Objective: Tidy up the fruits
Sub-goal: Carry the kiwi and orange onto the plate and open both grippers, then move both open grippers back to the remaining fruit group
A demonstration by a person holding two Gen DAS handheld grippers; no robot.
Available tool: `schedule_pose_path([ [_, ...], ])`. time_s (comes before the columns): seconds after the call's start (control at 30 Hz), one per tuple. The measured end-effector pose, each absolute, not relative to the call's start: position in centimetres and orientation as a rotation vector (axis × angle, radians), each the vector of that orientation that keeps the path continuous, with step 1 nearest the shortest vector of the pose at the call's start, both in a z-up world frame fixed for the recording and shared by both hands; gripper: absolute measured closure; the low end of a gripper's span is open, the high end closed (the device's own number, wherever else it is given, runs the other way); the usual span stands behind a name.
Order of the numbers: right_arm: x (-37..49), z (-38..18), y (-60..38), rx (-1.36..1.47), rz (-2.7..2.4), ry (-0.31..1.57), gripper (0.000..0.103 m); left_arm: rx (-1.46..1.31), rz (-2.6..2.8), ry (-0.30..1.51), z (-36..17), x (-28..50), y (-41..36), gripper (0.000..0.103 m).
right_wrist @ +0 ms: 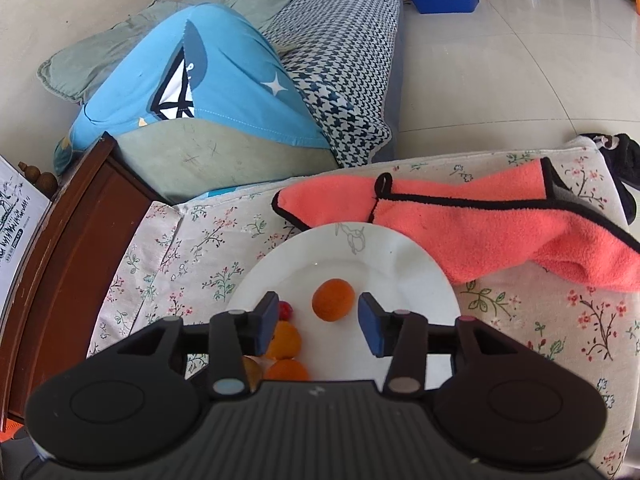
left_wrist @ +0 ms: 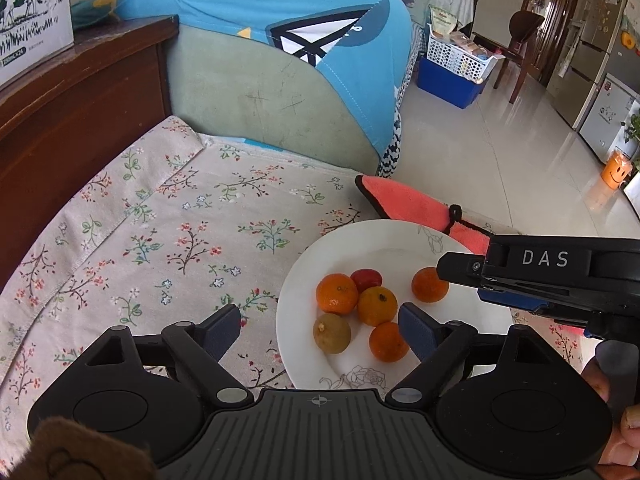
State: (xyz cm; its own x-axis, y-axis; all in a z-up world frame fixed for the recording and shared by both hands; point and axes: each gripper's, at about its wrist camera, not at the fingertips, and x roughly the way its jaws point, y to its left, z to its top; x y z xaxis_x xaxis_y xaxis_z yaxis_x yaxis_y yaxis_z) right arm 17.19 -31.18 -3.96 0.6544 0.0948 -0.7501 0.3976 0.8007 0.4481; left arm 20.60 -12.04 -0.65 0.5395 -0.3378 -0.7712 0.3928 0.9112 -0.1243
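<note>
Glossy white plate (left_wrist: 304, 280) of round dimpled oranges (left_wrist: 337, 294) (both tongs (left_wrist: 320, 330) (right_wrist: 318, 322) agape, empty).

the one clear text is "das", in pale capitals on the black body of the right hand-held gripper (left_wrist: 460, 268), which reaches over the plate (left_wrist: 304, 280) in the left wrist view. left of the blue cushion (left_wrist: 280, 8), a white box (left_wrist: 36, 12) on the wooden cabinet (left_wrist: 80, 92) bears a drawn cow and a line of small print along its lower edge, too small to read. the same box (right_wrist: 16, 216) shows in the right wrist view, its print again unreadable. an orange pot (left_wrist: 616, 170) on the floor right of the plate carries a smiley face.
</note>
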Motion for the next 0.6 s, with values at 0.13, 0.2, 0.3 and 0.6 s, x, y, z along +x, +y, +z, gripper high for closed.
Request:
schedule_pose_path([
  [0.13,16.7,-3.2,-30.3,0.573,-0.192,0.871,0.051,0.055,-0.398,0.926,-0.6,20.5,-11.0,0.016],
  [0.2,16.3,-2.8,-29.7,0.542,-0.191,0.866,0.051,0.06,-0.379,0.923,-0.4,20.1,-10.4,0.016],
  [0.3,15.7,-1.9,-29.0,0.501,-0.184,0.848,0.051,0.044,-0.36,0.917,0.3,19.5,-9.3,0.016],
  [0.6,12.9,-0.4,-27.7,0.502,-0.163,0.829,0.044,-0.016,-0.335,0.875,2.0,17.7,-5.8,0.012],
])
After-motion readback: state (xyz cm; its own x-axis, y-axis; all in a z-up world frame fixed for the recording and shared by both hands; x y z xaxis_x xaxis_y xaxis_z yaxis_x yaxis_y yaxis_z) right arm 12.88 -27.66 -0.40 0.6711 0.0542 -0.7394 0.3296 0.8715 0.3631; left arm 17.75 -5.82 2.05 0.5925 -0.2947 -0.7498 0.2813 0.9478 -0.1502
